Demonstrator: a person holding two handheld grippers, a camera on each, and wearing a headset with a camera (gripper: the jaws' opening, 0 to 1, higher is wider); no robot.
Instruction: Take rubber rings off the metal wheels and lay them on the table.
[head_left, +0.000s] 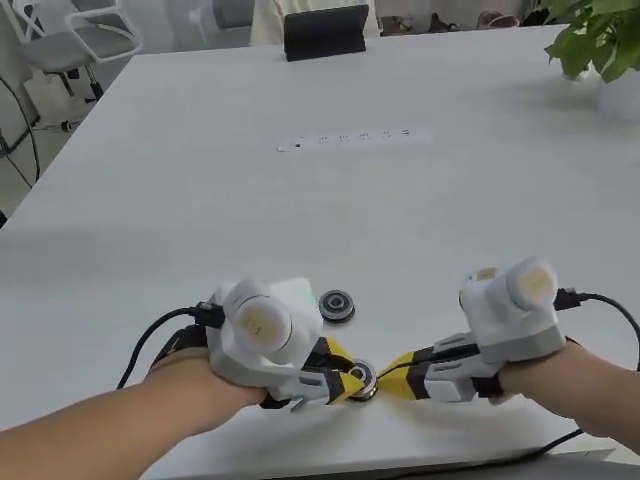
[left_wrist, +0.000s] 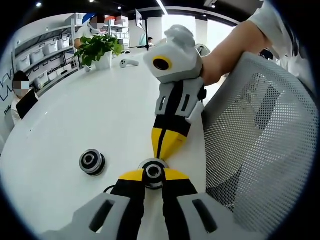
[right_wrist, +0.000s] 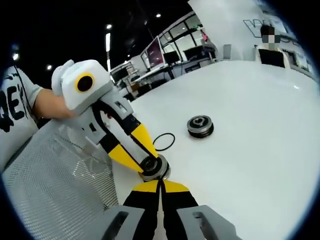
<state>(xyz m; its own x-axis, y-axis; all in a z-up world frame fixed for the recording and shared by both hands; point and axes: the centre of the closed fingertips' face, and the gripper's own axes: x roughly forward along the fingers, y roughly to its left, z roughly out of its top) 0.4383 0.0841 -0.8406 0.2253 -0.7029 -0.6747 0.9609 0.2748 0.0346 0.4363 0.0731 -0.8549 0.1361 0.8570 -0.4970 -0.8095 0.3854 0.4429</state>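
A metal wheel (head_left: 361, 378) (left_wrist: 152, 171) (right_wrist: 154, 168) is held just above the white table (head_left: 330, 200) near its front edge. My left gripper (head_left: 350, 381) (left_wrist: 152, 175) is shut on it, one yellow jaw on each side. My right gripper (head_left: 388, 369) (right_wrist: 159, 184) comes from the opposite side. Its jaws are shut together at the wheel's rim, pinching the thin rubber ring there. A second wheel (head_left: 337, 305) (left_wrist: 92, 161) (right_wrist: 200, 125) lies flat on the table just beyond. A loose black rubber ring (right_wrist: 164, 141) lies on the table beside the left gripper.
A white mesh chair (left_wrist: 260, 145) stands close against the table's near edge. A potted plant (head_left: 600, 40) is at the far right corner and a black tablet stand (head_left: 325, 33) at the far edge. Cables (head_left: 150, 340) trail from both grippers.
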